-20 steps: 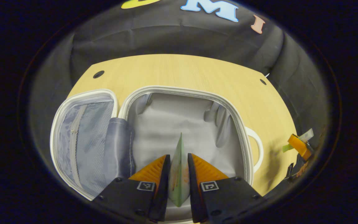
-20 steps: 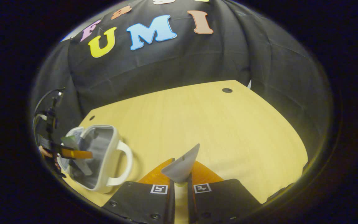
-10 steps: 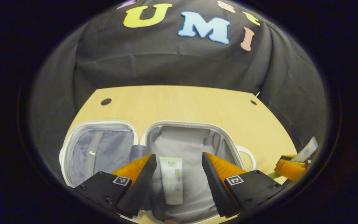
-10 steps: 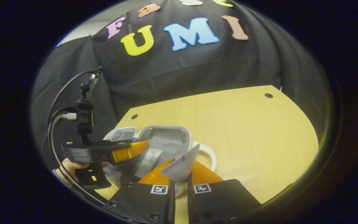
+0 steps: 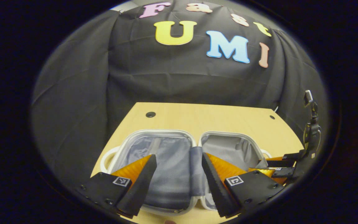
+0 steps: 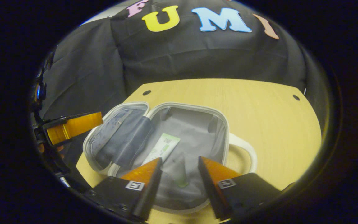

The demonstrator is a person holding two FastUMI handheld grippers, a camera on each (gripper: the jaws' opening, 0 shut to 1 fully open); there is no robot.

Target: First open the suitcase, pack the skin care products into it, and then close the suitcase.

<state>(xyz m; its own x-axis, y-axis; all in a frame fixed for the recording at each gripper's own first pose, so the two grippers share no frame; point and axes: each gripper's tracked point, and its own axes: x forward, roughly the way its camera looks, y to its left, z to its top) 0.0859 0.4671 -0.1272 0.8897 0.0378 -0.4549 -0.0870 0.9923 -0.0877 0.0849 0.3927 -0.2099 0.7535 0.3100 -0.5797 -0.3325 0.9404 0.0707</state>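
The small white suitcase (image 6: 226,126) lies open on the wooden table (image 6: 259,105), with its mesh-lined lid (image 6: 117,133) folded out to the left. A white-and-green tube (image 6: 163,147) lies in the grey compartment. Beside it lies a grey tube with a green cap (image 6: 178,170). My right gripper (image 6: 179,159) hovers open just above that grey tube and holds nothing. My left gripper (image 5: 178,156) is open and empty over the mesh lid (image 5: 163,161) of the suitcase (image 5: 157,132). The right gripper (image 5: 269,165) reaches in over the grey half (image 5: 228,147).
A white carry handle (image 6: 245,150) sticks out on the suitcase's right side. One finger (image 6: 73,126) of the left gripper shows at the left. Bare tabletop (image 5: 213,115) stretches behind the case to the black cloth wall.
My left gripper let go of the white-and-green tube in the case, then drew back over the lid. My right gripper moved over the case and opened, leaving the grey tube inside.
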